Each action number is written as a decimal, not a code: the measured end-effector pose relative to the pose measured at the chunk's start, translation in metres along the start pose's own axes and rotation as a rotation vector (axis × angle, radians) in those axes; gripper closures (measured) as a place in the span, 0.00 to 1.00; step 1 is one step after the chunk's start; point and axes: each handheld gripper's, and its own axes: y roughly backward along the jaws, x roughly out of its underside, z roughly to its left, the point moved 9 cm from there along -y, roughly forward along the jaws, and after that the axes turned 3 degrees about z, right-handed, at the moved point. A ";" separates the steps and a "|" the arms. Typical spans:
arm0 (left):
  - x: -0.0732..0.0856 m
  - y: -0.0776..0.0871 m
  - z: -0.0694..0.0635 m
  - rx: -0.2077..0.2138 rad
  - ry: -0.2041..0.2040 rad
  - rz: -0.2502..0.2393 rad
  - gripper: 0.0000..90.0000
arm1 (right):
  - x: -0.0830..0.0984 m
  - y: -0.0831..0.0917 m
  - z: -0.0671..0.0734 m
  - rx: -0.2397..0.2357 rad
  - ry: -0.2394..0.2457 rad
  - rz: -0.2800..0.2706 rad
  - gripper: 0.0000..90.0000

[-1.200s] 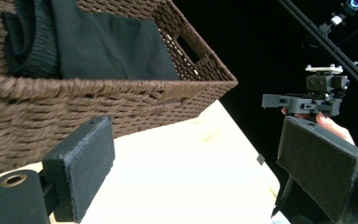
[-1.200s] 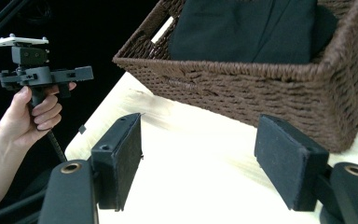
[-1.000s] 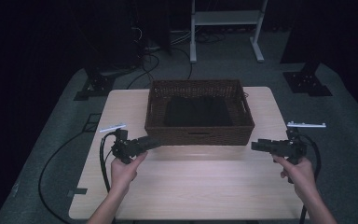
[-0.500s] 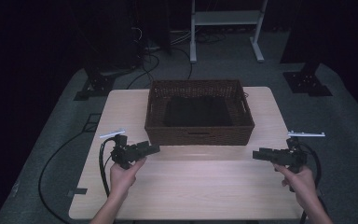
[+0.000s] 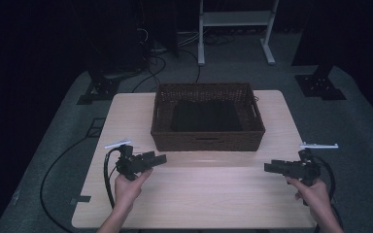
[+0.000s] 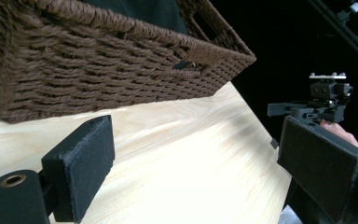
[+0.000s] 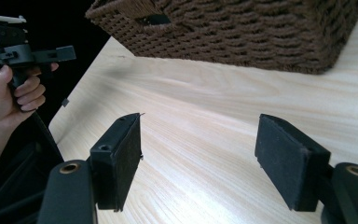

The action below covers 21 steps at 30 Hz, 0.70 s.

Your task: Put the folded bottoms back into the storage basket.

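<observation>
I held my left gripper (image 5: pixel 161 158) and right gripper (image 5: pixel 269 167) wide and empty near the tabletop's (image 5: pixel 199 194) front edge; the stiff, light brown woven wicker basket (image 5: pixel 207 140) looked best gripped at its handle slots.

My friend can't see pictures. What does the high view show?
A brown wicker basket with a dark folded cloth inside sits on a light wooden table. In front, a person holds the left gripper and right gripper, both open and empty.

A recording studio or lab is suggested. Black curtains, grey carpet (image 5: pixel 359 126), stand bases (image 5: pixel 320 86) and trailing floor cables (image 5: pixel 58 170) are seen around a lit desk (image 5: pixel 199 194).
</observation>
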 end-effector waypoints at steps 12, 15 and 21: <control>0.010 -0.001 0.003 0.001 0.007 0.006 0.11 | 0.015 -0.004 -0.009 0.008 -0.015 0.015 0.34; 0.013 -0.002 0.004 0.002 0.012 0.009 0.11 | 0.019 -0.005 -0.012 0.006 -0.020 0.016 0.34; 0.019 -0.003 0.007 0.003 0.022 0.010 0.11 | 0.026 -0.006 -0.015 0.013 -0.020 0.021 0.33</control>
